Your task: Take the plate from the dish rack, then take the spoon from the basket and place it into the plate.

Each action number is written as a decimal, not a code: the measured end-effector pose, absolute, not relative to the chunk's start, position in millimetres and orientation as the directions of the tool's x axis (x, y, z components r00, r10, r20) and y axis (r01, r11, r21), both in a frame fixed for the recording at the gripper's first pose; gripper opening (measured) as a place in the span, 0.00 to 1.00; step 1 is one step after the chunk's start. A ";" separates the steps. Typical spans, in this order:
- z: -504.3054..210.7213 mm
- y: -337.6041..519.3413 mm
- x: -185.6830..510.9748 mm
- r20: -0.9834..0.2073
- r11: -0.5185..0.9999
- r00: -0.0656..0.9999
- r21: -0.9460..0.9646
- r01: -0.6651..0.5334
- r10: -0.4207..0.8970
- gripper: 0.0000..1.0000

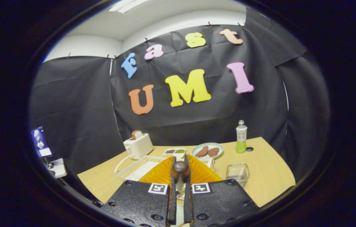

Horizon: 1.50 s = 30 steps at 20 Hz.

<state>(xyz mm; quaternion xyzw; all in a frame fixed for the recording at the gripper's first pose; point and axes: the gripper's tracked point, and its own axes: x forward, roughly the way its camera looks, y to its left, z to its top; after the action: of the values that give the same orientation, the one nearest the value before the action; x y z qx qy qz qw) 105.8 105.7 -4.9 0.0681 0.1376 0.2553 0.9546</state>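
My gripper point(180, 161) is shut on the spoon point(180, 170). The spoon's dark brown rounded end sticks up between the two black fingers, and its pale shaft runs down the narrow gap between them. Right under and ahead of the fingers lies the orange ribbed plate point(159, 174) on the wooden table, its rim fanning out on both sides of the fingertips. The white wire dish rack point(133, 167) stands just left of the plate. To the right of the fingers is the clear basket point(237, 173), with nothing I can make out inside it.
A white toaster point(138, 145) with a slice in it stands behind the rack. Beyond the plate are a small sauce tray point(174, 152), a green plate with two brown patties point(208, 151) and a green-labelled bottle point(241, 136). The table's edge point(279, 192) curves near right.
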 end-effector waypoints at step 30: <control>-97.4 141.9 93.5 -0.330 0.885 0.821 0.189 -0.426 0.466 0.46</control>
<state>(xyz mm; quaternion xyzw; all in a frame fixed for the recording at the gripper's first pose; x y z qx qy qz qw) 93.5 141.9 -97.4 0.0533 0.1863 0.2340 0.9527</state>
